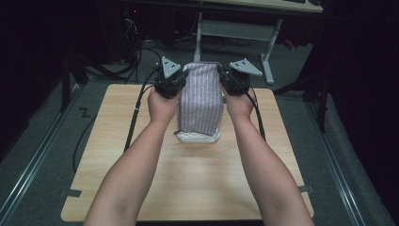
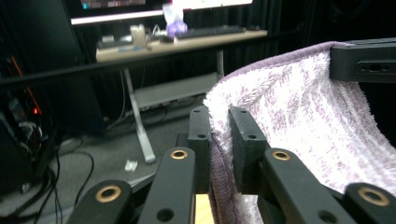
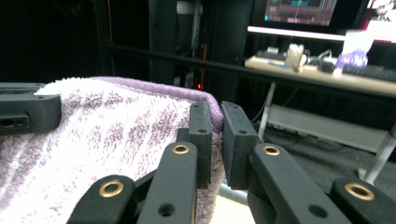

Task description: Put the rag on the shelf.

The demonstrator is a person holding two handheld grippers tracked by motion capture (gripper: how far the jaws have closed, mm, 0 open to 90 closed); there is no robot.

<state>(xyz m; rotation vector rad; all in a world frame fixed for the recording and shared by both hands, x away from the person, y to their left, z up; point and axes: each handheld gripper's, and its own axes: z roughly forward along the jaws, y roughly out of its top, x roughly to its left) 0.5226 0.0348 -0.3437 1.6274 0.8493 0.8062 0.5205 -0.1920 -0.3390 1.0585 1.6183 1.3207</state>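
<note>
Purple towel [image 1: 201, 101] held up over the table's [image 1: 117, 160] far edge, lower end draped on a white basket [image 1: 197, 137]; contents hidden. Left gripper [image 2: 219, 135] and right gripper [image 3: 217, 140] each pinch 1 top corner. Likely soft, light, floppy: grip hems, keep it taut.

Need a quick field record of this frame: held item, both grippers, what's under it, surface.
held item: purple-and-white striped towel, lifted by its far top edge, hanging down
left gripper: shut on the towel's top corner
right gripper: shut on the other top corner
towel span: stretched between the two grippers, edge roughly level
under it: white tray, towel's lower end draping onto it
surface: light wooden table
</note>
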